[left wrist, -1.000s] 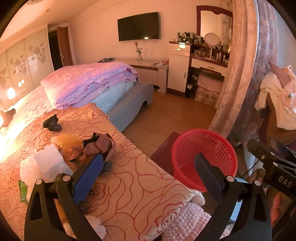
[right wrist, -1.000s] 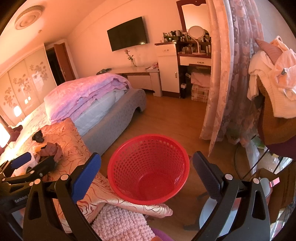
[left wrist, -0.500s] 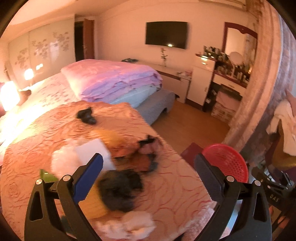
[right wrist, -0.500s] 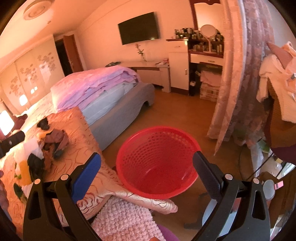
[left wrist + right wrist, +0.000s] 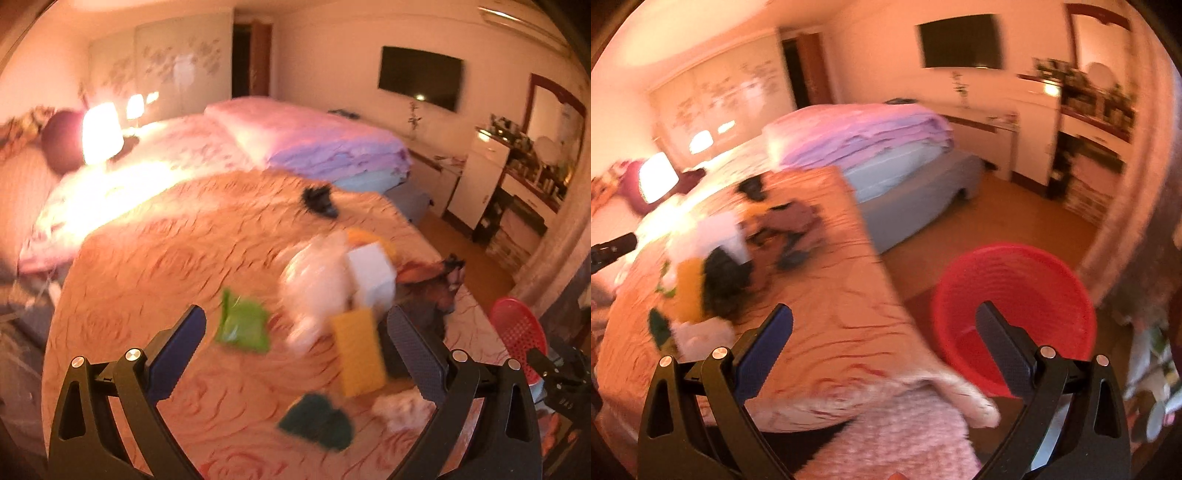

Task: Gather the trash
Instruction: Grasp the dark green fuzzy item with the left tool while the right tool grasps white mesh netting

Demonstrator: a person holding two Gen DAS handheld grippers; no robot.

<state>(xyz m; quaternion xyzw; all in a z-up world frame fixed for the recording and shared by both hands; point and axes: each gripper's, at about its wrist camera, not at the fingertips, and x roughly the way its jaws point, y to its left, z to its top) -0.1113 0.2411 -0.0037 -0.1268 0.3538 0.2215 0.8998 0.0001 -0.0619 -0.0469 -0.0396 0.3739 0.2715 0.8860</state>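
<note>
Yellow packet (image 5: pixel 360 352) lies lengthwise away from wide-open, empty left gripper (image 5: pixel 295 345); right gripper (image 5: pixel 884 341) likewise.

Scraps (image 5: pixel 343 295) apparently litter the bed (image 5: pixel 177 258); basket (image 5: pixel 1015 314) stands rightward.

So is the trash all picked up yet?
Not yet. Nothing looks done: no trash shows in the red basket. Both the left gripper and the right gripper are open and hold nothing. The trash is still scattered on the bed.
</note>
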